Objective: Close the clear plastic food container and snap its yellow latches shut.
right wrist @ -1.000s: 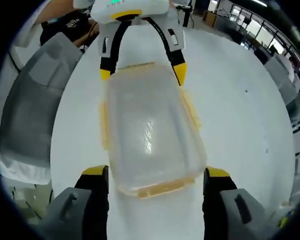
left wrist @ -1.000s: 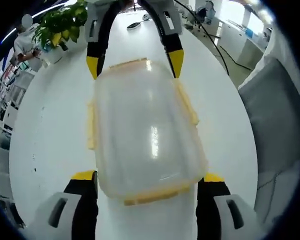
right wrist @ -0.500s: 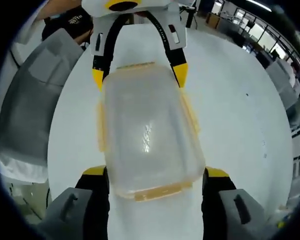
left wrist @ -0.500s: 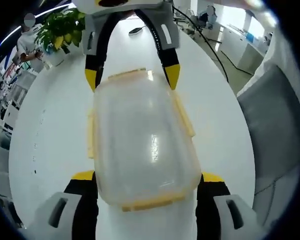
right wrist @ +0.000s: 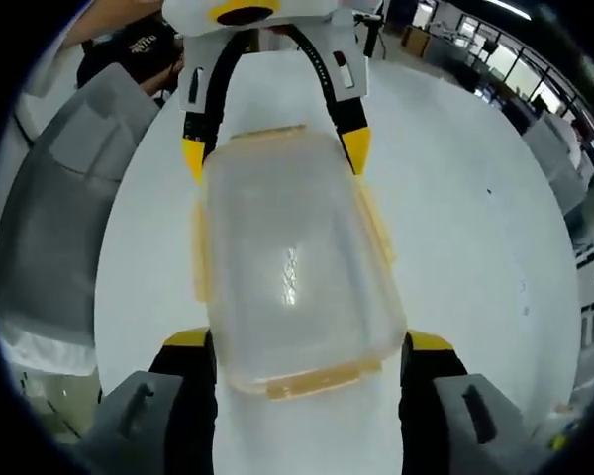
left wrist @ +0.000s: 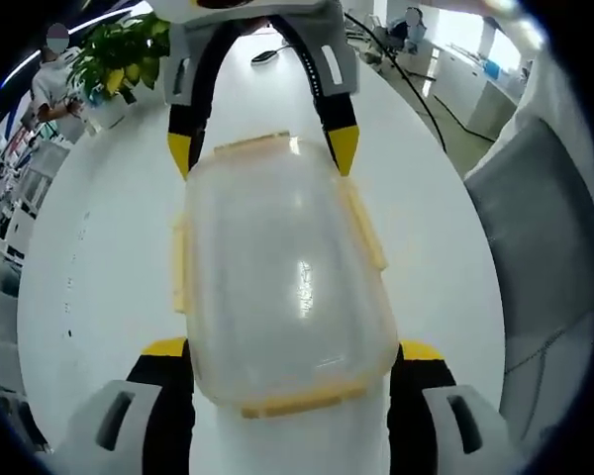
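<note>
The clear plastic container (left wrist: 282,277) lies on the white table (left wrist: 89,247) with its lid on top. Its yellow latches (left wrist: 361,223) flare outward along the sides and ends. My left gripper (left wrist: 293,348) is open, its yellow-tipped jaws straddling the container's near end. My right gripper (left wrist: 262,148) faces it from the far end, jaws spread either side of that end. In the right gripper view the same container (right wrist: 292,262) runs from my open right gripper (right wrist: 308,340) up to the left gripper (right wrist: 273,153). A side latch (right wrist: 374,228) sticks out.
A potted plant (left wrist: 119,49) and a person (left wrist: 49,89) are at the table's far left edge. A grey padded chair (left wrist: 544,228) stands close on the right. The same grey chair (right wrist: 54,198) and a person in a black shirt (right wrist: 139,49) are on the other side.
Both grippers have closed in slightly on the container's ends since a second ago. In the last half second almost nothing has shifted.
</note>
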A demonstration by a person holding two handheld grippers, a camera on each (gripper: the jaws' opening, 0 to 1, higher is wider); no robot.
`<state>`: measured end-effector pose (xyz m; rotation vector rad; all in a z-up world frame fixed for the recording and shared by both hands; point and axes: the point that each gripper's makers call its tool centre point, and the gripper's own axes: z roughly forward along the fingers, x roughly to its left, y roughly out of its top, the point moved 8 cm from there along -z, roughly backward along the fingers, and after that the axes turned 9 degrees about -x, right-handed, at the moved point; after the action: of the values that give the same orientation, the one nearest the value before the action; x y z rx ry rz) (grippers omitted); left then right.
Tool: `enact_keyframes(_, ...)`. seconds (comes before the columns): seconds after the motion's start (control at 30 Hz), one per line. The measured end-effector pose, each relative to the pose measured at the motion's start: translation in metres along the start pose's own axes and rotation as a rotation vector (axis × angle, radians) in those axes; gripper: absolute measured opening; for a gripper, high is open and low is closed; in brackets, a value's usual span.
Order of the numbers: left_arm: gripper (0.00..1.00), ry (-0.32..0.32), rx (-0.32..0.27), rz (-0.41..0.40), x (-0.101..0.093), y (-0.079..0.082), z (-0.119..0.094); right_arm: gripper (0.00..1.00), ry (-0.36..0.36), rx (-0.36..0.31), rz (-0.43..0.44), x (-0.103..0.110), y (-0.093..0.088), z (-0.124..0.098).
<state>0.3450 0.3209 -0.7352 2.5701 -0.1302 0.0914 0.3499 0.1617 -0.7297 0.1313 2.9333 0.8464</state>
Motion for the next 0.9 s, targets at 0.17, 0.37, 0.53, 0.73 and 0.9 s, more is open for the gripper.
enact_keyframes(0.17, 0.77, 0.002, 0.009, 0.001, -0.004, -0.010, -0.008, 0.73, 0.000, -0.006, 0.001, 0.003, 0.011, 0.007)
enact_keyframes(0.37, 0.77, 0.001, 0.017, 0.010, -0.011, -0.026, -0.019, 0.73, -0.006, -0.011, 0.010, 0.010, 0.028, 0.017)
enact_keyframes(0.53, 0.77, 0.004, 0.012, 0.022, -0.014, -0.038, -0.027, 0.73, -0.011, -0.013, 0.016, 0.015, 0.039, 0.025)
enact_keyframes(0.73, 0.77, 0.002, 0.006, 0.052, -0.019, -0.048, -0.033, 0.73, -0.025, -0.008, 0.038, 0.023, 0.048, 0.030)
enact_keyframes(0.9, 0.77, 0.004, 0.002, 0.077, -0.022, -0.055, -0.037, 0.73, -0.043, -0.016, 0.062, 0.029, 0.054, 0.034)
